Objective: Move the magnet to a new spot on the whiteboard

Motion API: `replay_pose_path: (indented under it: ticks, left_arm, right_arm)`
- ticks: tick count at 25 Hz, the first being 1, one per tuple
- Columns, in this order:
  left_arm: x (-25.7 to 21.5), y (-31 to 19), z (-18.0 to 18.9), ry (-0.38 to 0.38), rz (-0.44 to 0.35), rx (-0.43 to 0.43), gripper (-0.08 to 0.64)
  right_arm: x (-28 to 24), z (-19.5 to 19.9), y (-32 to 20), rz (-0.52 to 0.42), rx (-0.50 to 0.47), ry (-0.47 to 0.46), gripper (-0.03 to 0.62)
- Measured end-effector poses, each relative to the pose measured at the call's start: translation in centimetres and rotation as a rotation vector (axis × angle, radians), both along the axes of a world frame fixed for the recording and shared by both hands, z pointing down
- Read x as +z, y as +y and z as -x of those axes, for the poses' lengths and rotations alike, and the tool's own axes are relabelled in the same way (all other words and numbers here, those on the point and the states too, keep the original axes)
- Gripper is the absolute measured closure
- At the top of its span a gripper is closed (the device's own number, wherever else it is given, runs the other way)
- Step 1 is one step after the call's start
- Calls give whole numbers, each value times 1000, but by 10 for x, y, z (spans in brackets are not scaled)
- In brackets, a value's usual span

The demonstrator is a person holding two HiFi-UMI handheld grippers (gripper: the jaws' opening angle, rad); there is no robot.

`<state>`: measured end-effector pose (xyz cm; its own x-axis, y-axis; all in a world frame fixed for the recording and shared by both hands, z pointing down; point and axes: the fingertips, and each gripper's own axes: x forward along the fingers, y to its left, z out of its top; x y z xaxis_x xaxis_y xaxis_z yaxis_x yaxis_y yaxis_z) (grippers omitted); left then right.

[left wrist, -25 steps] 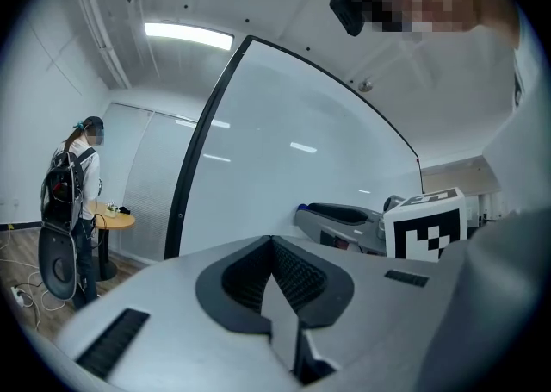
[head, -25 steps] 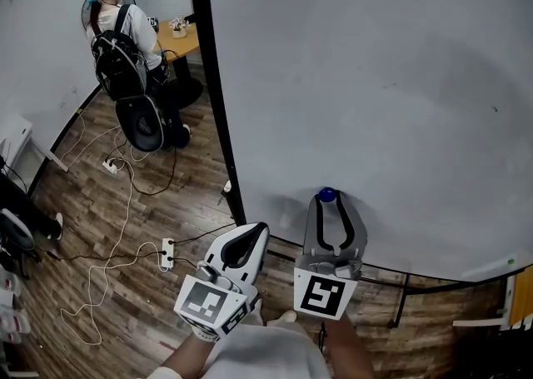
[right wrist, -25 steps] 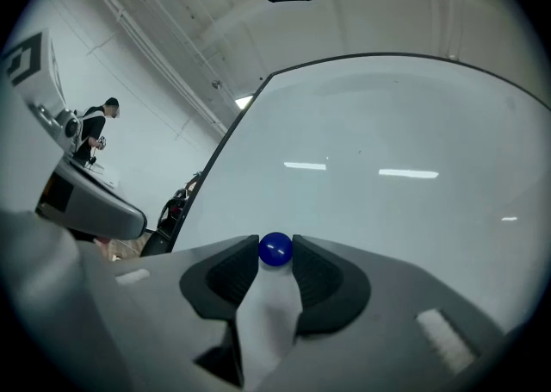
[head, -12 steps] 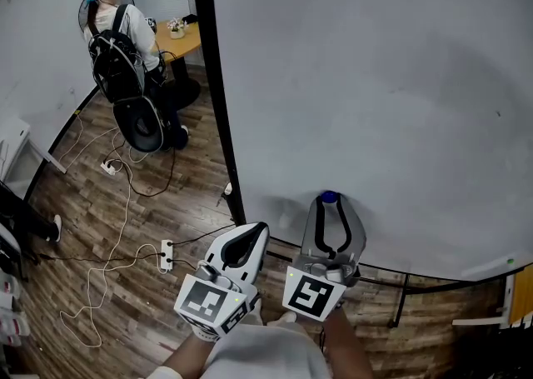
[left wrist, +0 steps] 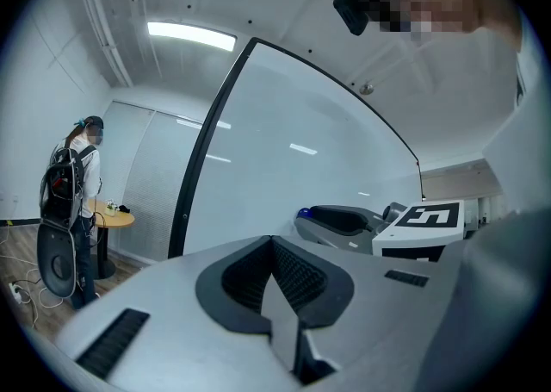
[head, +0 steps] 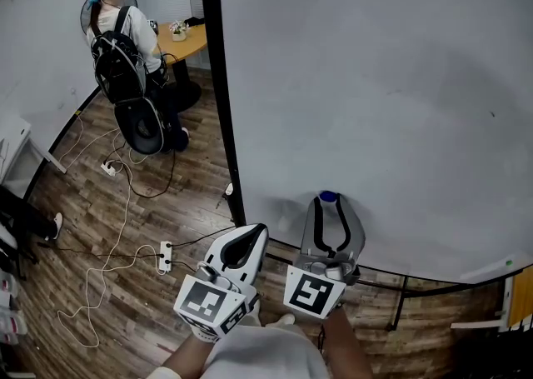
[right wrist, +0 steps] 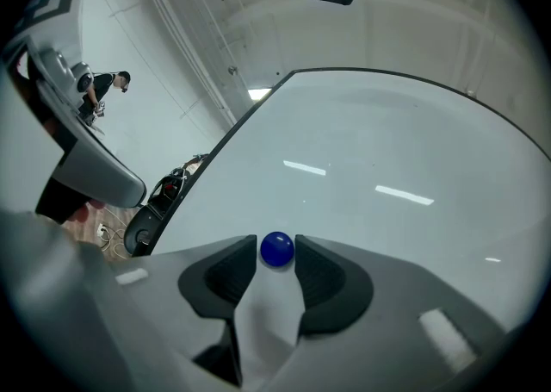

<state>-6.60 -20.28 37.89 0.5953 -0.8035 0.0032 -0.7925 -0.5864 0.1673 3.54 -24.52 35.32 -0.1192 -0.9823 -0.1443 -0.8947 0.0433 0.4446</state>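
Right gripper (head: 330, 204) nose-on to the whiteboard (head: 383, 77), low down near its bottom edge, jaws parted and just opened wider. Small round blue magnet (right wrist: 276, 249) between the two tips, stuck to the board, thin gaps either side, pads seemingly not pressing on it. Round shape, so no long axis to line up with. Dead ahead of these jaws, and so much nearer than the left gripper (head: 260, 227), jaws together and empty, just beside on the left, close to the board's black side frame (head: 218, 77). Little room below before the bottom rail (head: 433, 272); wide bare board above and to the right, less to the left. Likely next: straight pull back from the board, without nudging the magnet.
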Motion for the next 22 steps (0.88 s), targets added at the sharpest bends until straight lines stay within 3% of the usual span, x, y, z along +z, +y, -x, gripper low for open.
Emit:
replay_pose_path:
  ticks: [16,22]
  left_arm:
    - [-5,9,-13,3,-10,32,554]
    - [-7,13,-24,-1,-20,64,554]
  right_arm:
    - [-12,-4,25,-8,-119,-113,446]
    - [-23,-16,45,-78,-143,-137,526]
